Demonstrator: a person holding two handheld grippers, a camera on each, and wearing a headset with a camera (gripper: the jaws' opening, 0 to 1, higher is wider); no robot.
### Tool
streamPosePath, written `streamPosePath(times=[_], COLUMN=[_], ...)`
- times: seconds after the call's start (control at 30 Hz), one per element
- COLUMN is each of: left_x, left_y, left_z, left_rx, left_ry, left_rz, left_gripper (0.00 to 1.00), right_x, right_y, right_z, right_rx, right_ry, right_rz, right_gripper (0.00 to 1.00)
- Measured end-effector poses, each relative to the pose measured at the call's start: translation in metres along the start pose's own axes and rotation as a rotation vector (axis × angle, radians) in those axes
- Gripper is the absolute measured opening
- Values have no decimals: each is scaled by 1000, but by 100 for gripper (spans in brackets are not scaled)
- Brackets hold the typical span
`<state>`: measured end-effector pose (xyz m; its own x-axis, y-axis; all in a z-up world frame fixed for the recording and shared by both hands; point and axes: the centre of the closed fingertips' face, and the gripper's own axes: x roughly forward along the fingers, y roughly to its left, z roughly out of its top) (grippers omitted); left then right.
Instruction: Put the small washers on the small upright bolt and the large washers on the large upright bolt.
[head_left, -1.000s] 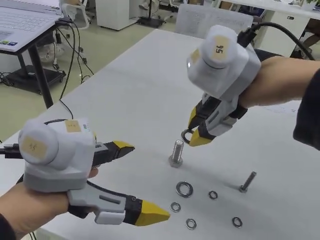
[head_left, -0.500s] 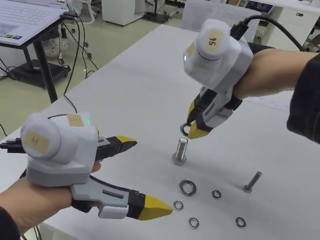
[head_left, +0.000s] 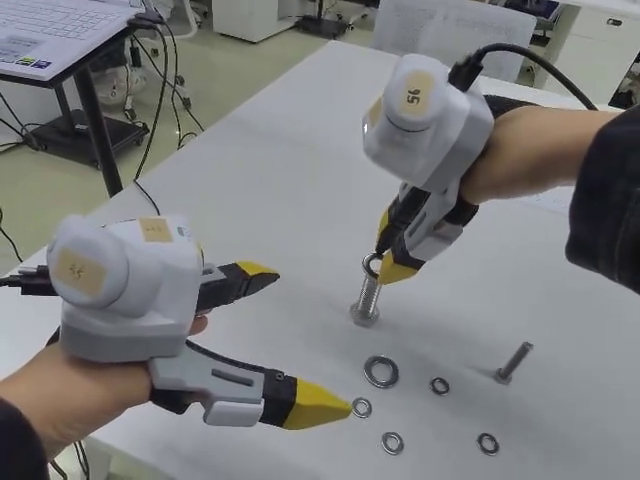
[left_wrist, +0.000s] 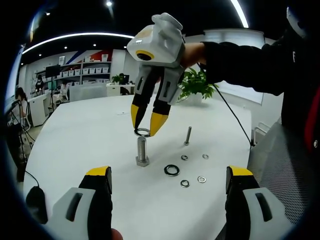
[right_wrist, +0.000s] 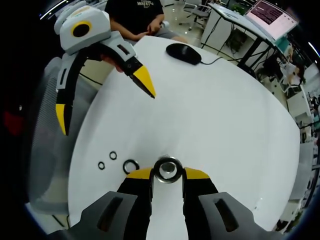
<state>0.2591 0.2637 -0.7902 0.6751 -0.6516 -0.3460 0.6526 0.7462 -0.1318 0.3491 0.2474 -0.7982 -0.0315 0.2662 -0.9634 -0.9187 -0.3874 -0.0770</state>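
Observation:
The large upright bolt (head_left: 366, 298) stands mid-table. My right gripper (head_left: 378, 266) hangs over it, shut on a large washer (head_left: 371, 265) held right at the bolt's top. The left gripper view shows this washer (left_wrist: 143, 132) level on the bolt (left_wrist: 142, 151) tip. In the right gripper view the washer (right_wrist: 167, 170) rings the bolt's end between the jaws. Another large washer (head_left: 380, 371) lies flat beside the bolt. The small upright bolt (head_left: 513, 362) stands to the right. Several small washers (head_left: 392, 441) lie near the front edge. My left gripper (head_left: 300, 340) is open and holds nothing.
A laptop (head_left: 45, 30) sits on a side desk at the far left, with cables (head_left: 165, 90) hanging beside it. A person (right_wrist: 137, 15) sits beyond the table, near a computer mouse (right_wrist: 183, 53). Shelves (left_wrist: 95, 70) and a plant (left_wrist: 192, 85) stand behind.
My right gripper has carried the large washer left and down, from beside the large bolt's head to directly over it. The left gripper has stayed open in place.

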Motion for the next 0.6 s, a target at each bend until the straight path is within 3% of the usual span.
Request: streamPosePath(times=[0.6], left_x=[4], left_y=[3], left_z=[-2], left_rx=[-3], left_ry=[8], left_rz=[-3], left_gripper=[94], right_x=[11], right_y=[1], right_z=[-2], right_rx=[8], right_ry=[13], right_rz=[21], right_gripper=[23])
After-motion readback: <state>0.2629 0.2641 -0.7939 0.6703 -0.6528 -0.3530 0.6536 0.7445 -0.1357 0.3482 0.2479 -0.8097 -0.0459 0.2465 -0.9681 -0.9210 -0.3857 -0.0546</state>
